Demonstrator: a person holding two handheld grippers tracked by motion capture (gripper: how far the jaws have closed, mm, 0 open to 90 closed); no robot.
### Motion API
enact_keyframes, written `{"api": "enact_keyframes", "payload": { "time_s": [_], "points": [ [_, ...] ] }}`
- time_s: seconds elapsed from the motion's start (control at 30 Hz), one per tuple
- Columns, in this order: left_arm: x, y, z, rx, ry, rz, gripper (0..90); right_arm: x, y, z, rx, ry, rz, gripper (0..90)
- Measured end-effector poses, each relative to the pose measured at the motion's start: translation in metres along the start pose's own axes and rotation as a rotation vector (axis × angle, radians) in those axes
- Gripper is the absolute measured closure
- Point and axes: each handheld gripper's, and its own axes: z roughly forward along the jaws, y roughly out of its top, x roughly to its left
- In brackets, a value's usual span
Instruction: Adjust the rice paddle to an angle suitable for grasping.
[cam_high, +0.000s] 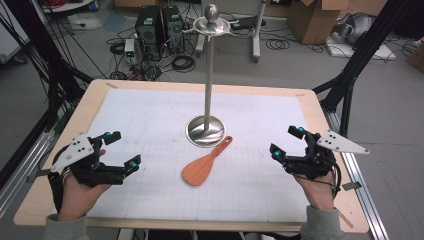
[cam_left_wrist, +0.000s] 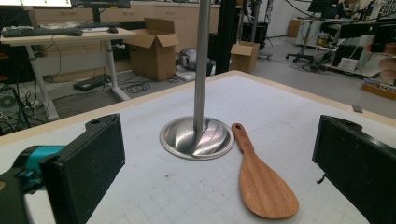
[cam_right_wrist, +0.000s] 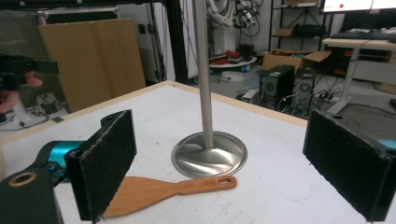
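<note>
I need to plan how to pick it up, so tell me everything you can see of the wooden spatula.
The wooden spatula is one flat piece of reddish-brown wood with a smooth finish: a broad rounded blade and a short narrow handle with a hole at its end. It lies flat on the white gridded mat, blade toward the person, handle end pointing at the round base of the metal stand, right beside its rim; contact there is unclear. Nothing grips it.

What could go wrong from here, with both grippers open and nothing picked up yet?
1. The wooden spatula lies flat on the table, so jaws may slip off its thin blade.
2. Its handle end sits right by the metal stand; the right gripper or left gripper might knock the tall, possibly tippy pole.
</note>
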Motion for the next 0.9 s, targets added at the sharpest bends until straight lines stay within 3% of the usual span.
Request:
{"api": "enact_keyframes", "payload": {
  "time_s": [0.27,0.43,0.57,0.6,0.73,0.9],
  "points": [
    [-0.001,-0.001,0.001,0.007,0.000,-0.004,2.7,0.001,-0.002,0.002,0.005,0.017,0.000,8.5],
    [0.000,-0.005,0.001,0.018,0.006,-0.005,2.7,0.002,-0.003,0.008,0.022,0.047,-0.015,15.2],
    [0.001,-0.007,-0.001,0.024,0.014,-0.010,2.7,0.004,-0.004,0.015,0.045,0.070,-0.022,22.4],
    [0.001,-0.007,-0.002,0.024,0.015,-0.010,2.7,0.005,-0.005,0.019,0.059,0.080,-0.037,28.0],
    [0.000,-0.009,-0.005,0.032,0.023,-0.011,2.7,0.006,-0.009,0.027,0.102,0.064,-0.068,37.6],
    [-0.001,-0.011,-0.008,0.040,0.027,-0.012,2.7,0.008,-0.013,0.038,0.120,0.070,-0.080,46.1]
  ]
}}
